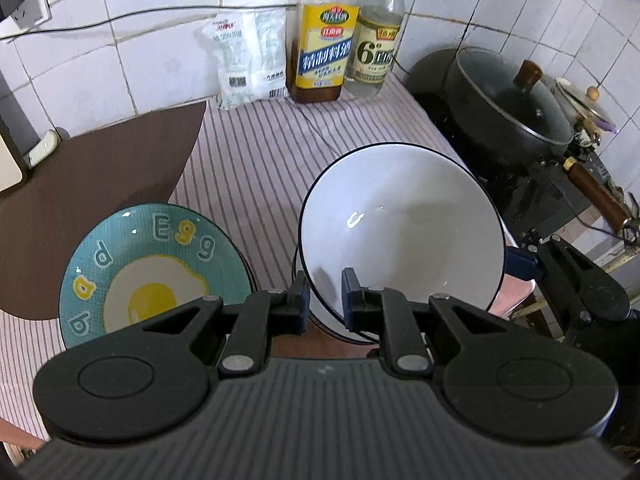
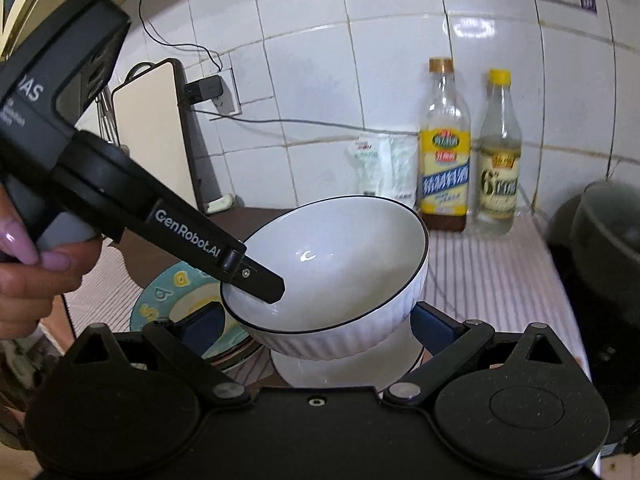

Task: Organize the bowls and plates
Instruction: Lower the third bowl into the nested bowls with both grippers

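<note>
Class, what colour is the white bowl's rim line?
Dark, near black, on the bowl; right wrist view.

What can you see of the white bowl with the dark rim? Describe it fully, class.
The white bowl looks like glazed ceramic, glossy inside, with a thin dark line round its rim and vertical ribs on its outer wall. It is empty and tilted. The left tool is shut on its near rim, one finger inside, one outside. It sits above a second white bowl, possibly touching it, over the striped cloth, right of the egg-patterned plate.
</note>
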A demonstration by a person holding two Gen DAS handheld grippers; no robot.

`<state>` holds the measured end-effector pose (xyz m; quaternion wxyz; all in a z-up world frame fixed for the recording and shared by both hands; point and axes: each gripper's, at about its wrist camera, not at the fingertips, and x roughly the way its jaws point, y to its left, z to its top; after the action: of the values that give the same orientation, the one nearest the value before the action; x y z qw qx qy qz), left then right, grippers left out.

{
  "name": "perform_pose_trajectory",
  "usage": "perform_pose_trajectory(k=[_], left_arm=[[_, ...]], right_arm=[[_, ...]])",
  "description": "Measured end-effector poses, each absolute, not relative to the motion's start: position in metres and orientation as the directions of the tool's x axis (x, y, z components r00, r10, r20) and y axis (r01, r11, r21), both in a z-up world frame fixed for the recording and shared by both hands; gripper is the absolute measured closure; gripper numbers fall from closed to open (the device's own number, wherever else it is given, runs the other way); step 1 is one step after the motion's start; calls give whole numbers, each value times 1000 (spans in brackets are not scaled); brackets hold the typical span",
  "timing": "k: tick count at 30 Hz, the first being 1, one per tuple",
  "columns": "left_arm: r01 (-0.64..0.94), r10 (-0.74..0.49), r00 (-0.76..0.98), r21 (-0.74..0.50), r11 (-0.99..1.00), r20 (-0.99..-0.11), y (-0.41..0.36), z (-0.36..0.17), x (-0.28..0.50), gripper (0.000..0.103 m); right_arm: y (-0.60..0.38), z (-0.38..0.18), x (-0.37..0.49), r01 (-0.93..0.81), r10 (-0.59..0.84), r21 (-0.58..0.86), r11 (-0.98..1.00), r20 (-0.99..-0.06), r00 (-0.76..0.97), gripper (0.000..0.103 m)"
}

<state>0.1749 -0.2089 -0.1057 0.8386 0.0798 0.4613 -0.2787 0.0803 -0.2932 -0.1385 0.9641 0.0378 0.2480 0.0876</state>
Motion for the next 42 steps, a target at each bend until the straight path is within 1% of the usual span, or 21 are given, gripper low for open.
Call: perform_pose_trajectory(k=[7, 13, 26, 31, 34, 40, 42], left_arm=[[542, -345, 442, -60, 838, -828, -221, -125, 174, 89], [521, -325, 427, -64, 851, -844, -226, -138, 181, 89], [494, -241, 471, 28, 869, -849, -239, -146, 179, 88], [490, -228, 499, 55, 870, -836, -241, -151, 177, 88], [477, -251, 486, 14, 879, -837, -236, -151, 177, 86], [438, -368, 469, -150, 886, -803, -210, -138, 171, 79], [432, -407, 475, -196, 880, -781, -201, -132, 165, 72]], right_arm=[[-291, -155, 92, -155, 176, 84, 984, -529, 830, 2], [-293, -160, 102, -142, 161, 79, 987, -594, 788, 2], [-283, -166, 107, -104, 68, -19, 994, -638, 767, 3], [-281, -169, 105, -101, 57, -37, 994, -615, 786, 3], [-276, -168, 99, -89, 33, -64, 994, -597, 802, 4], [-269, -160, 64, -82, 41, -58, 995, -505, 862, 4], [-266, -159, 50, -84, 37, -76, 994, -480, 876, 4]])
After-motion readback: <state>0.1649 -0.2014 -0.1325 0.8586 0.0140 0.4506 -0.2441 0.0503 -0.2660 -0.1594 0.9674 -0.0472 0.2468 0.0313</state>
